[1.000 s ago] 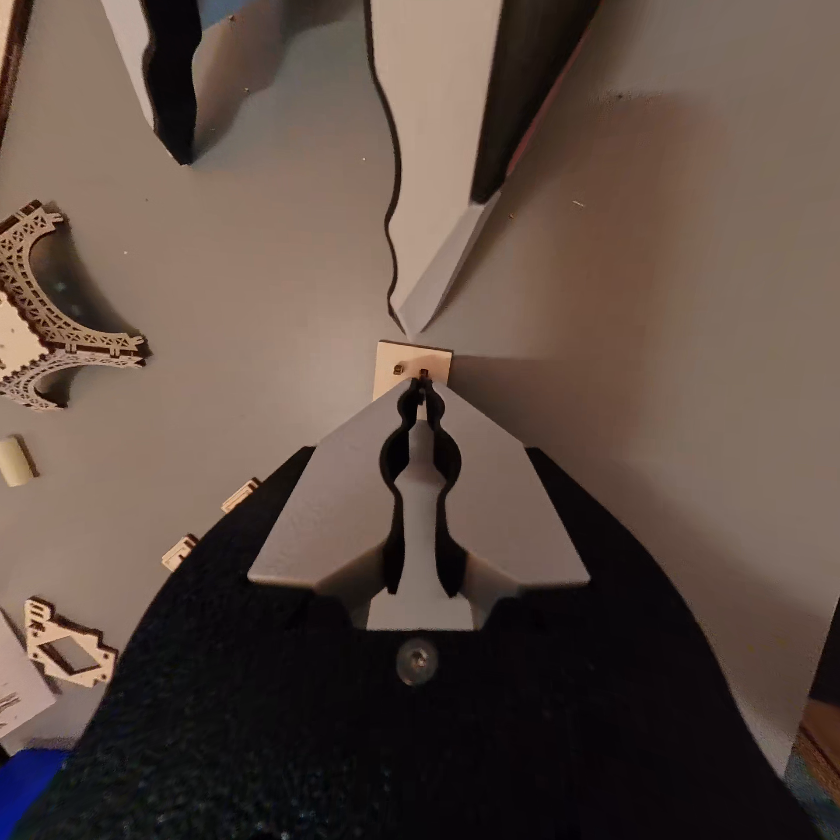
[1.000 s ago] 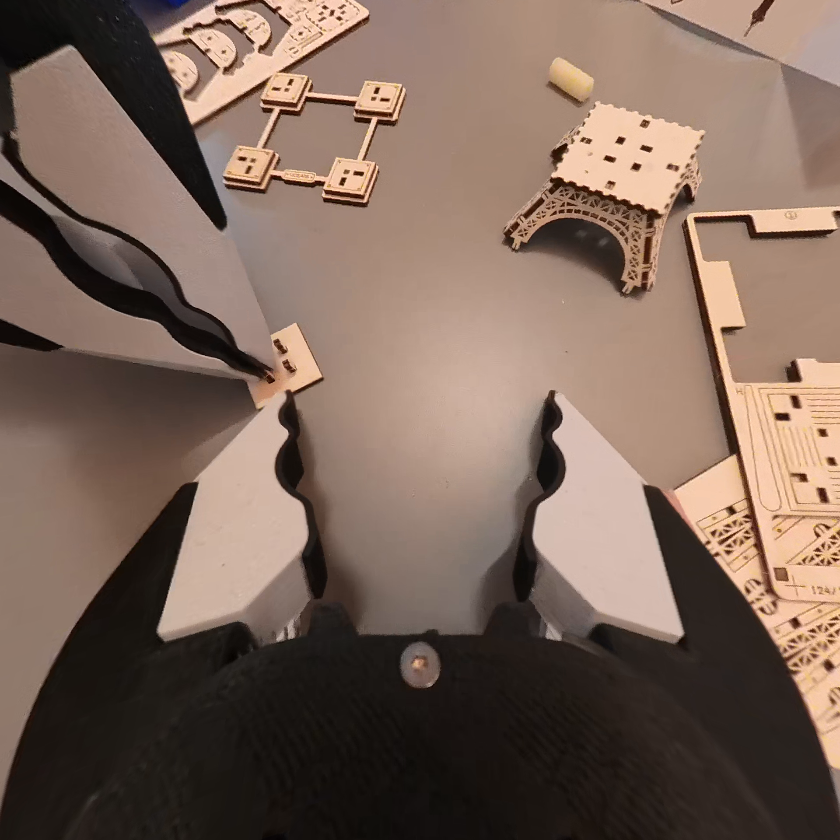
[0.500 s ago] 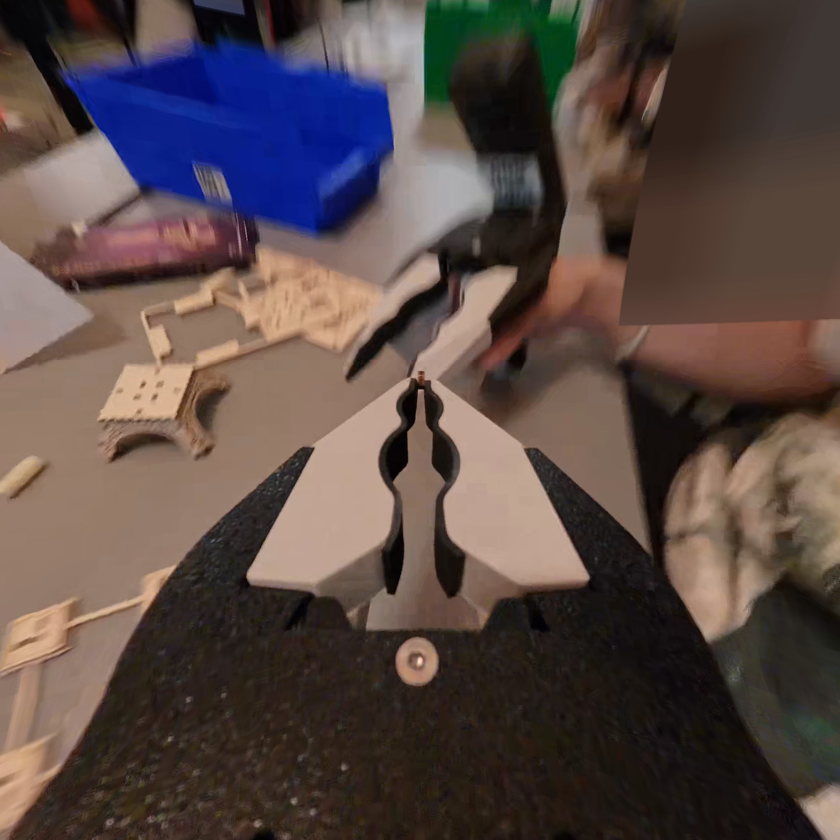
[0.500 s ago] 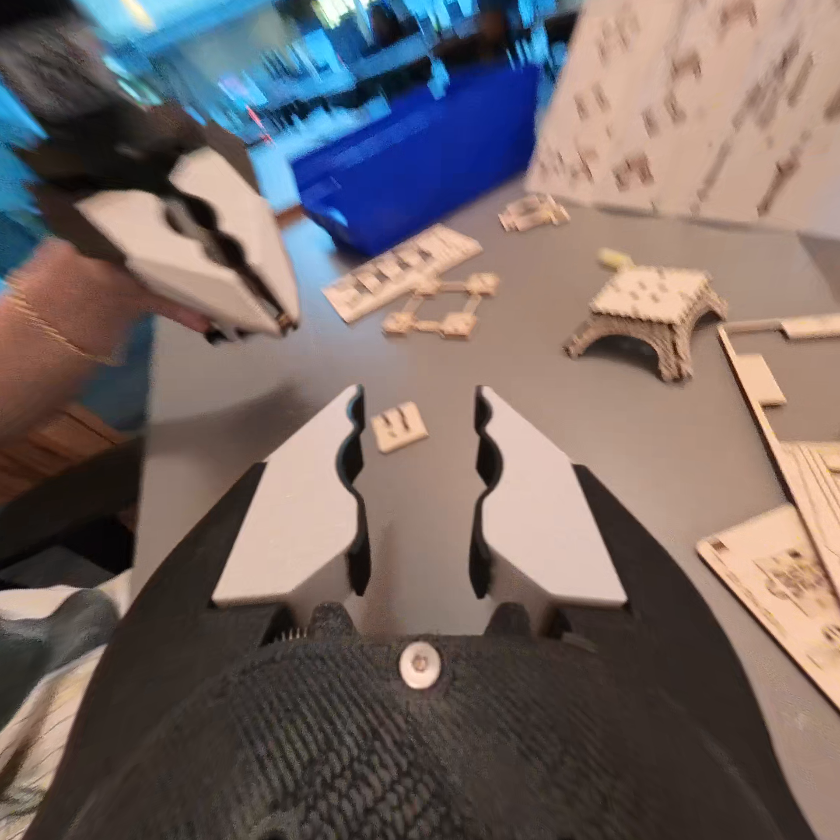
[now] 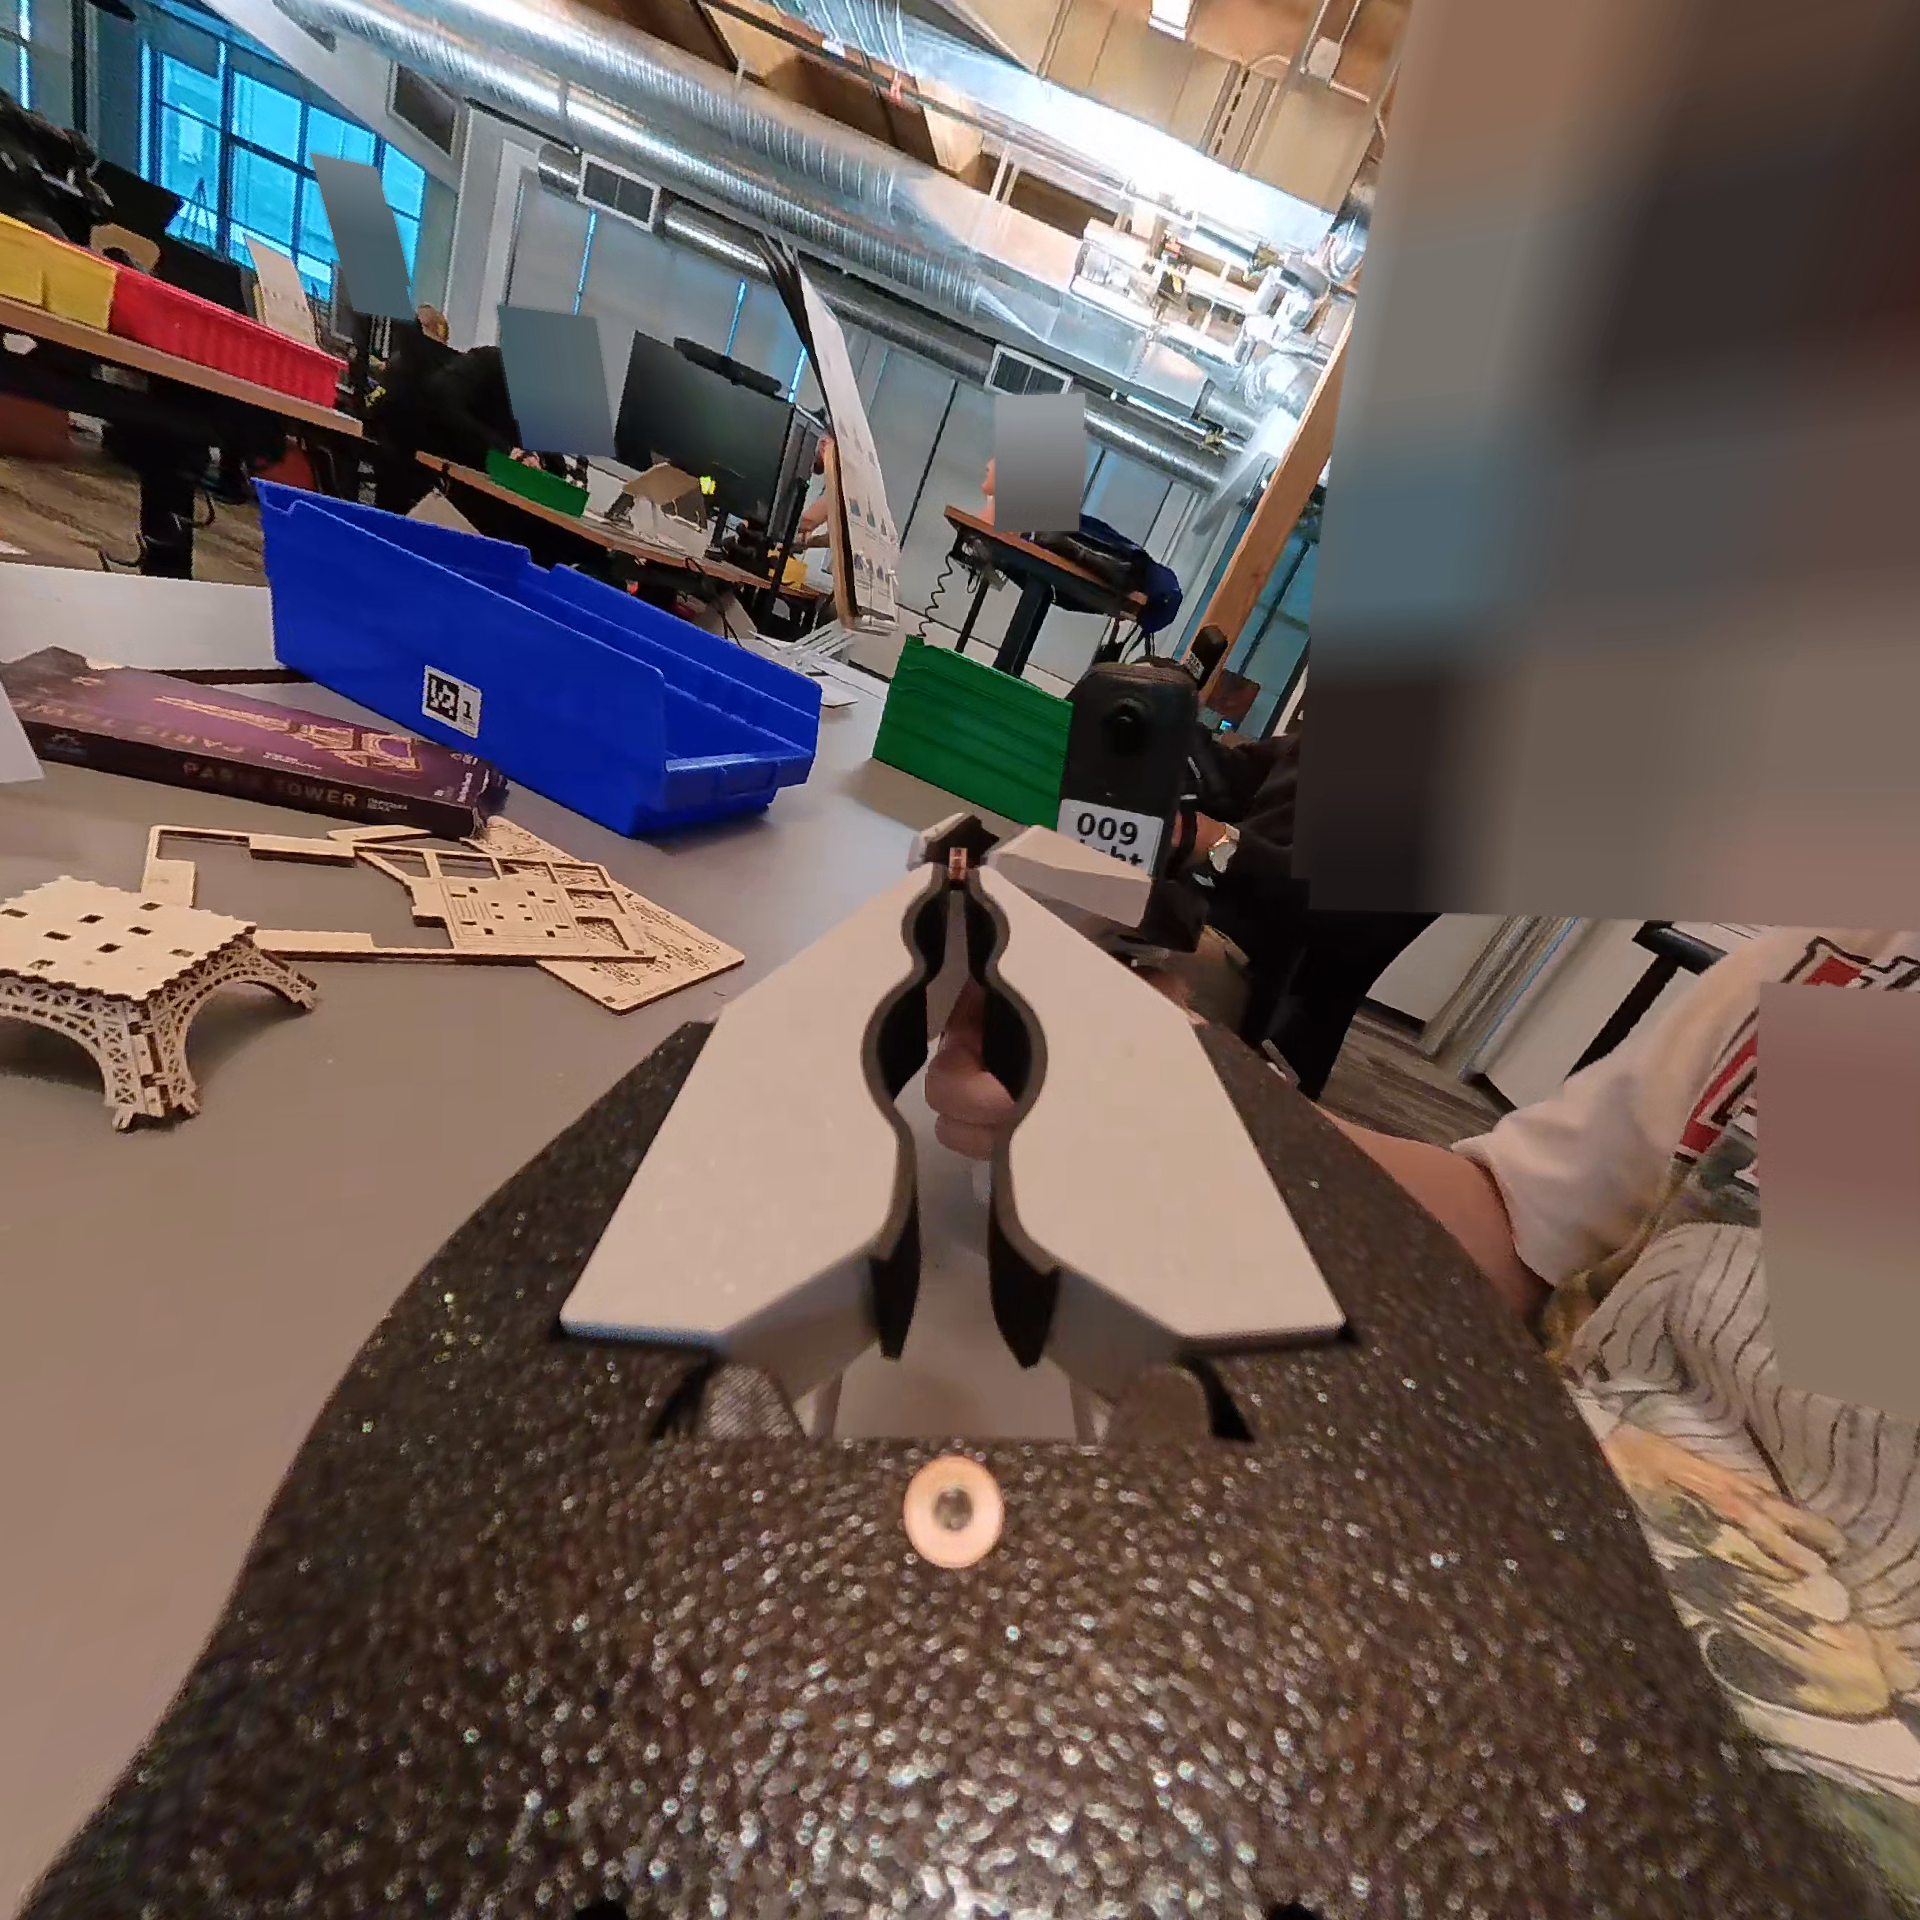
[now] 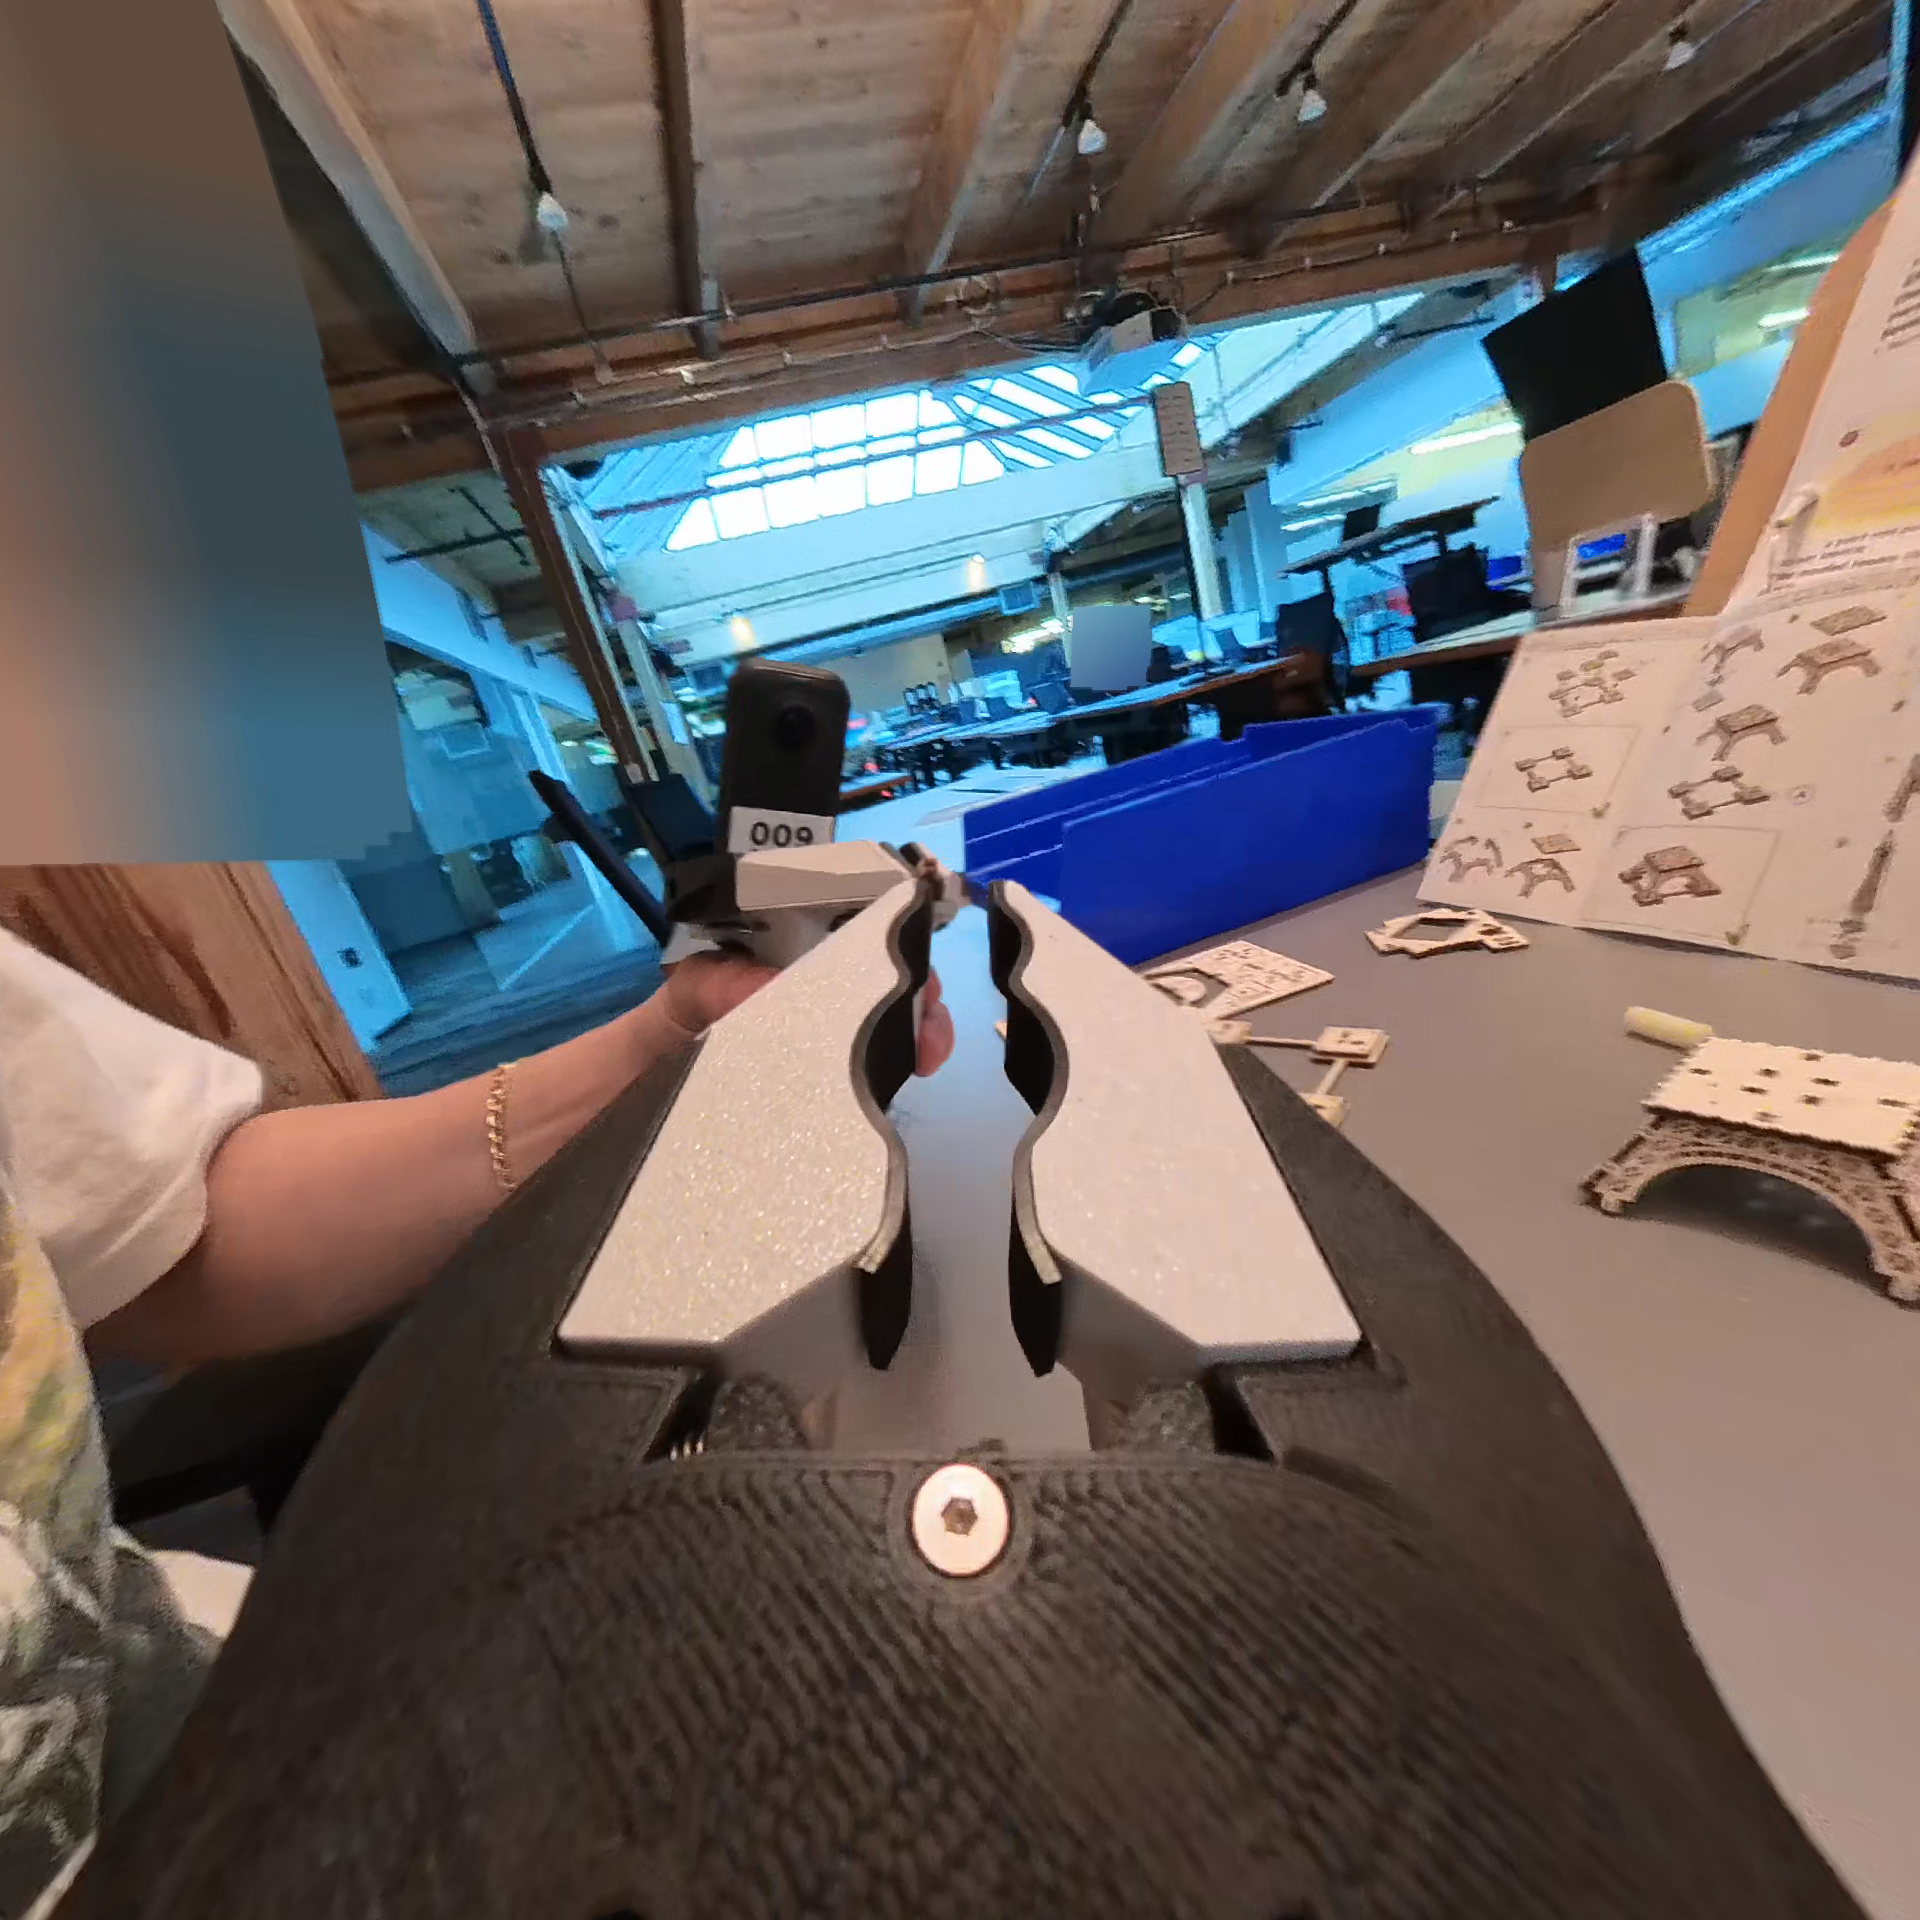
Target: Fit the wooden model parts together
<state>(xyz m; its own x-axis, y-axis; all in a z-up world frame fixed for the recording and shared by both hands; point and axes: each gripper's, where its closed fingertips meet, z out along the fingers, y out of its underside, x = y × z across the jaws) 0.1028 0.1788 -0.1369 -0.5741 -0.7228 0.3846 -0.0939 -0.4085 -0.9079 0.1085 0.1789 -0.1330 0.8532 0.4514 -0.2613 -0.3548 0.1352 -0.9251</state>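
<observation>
My left gripper (image 5: 958, 871) is pinched down on a tiny wooden piece (image 5: 957, 858) — only a brown sliver shows at the very tips, with the jaws meeting there and gaping only along their wavy inner edges. It is raised above the grey table (image 5: 312, 1195), pointing at my other tool. My right gripper (image 6: 961, 896) has its jaws parted by a narrow gap with nothing between them; its left fingertip sits just beside the tip of the left gripper, and I cannot tell whether they touch.

The rest of the wooden model lies on the table. The assembled tower base (image 5: 125, 977), an arched lattice with a flat slotted top, stands at the near left in the left wrist view and near right in the right wrist view. Behind it lie punched-out part sheets (image 5: 499, 914), and in the right view a square frame of four linked pads (image 6: 1320, 1049) and a small pale cylinder (image 6: 1665, 1025).

As for writing: a dark purple box (image 5: 249, 753) carries printed lettering, a blue bin (image 5: 540, 665) wears a white square tag, each gripper's camera body bears a white numbered sticker (image 5: 1112, 831), and an unfolded instruction sheet (image 6: 1704, 800) with diagrams stands at the far right.
</observation>
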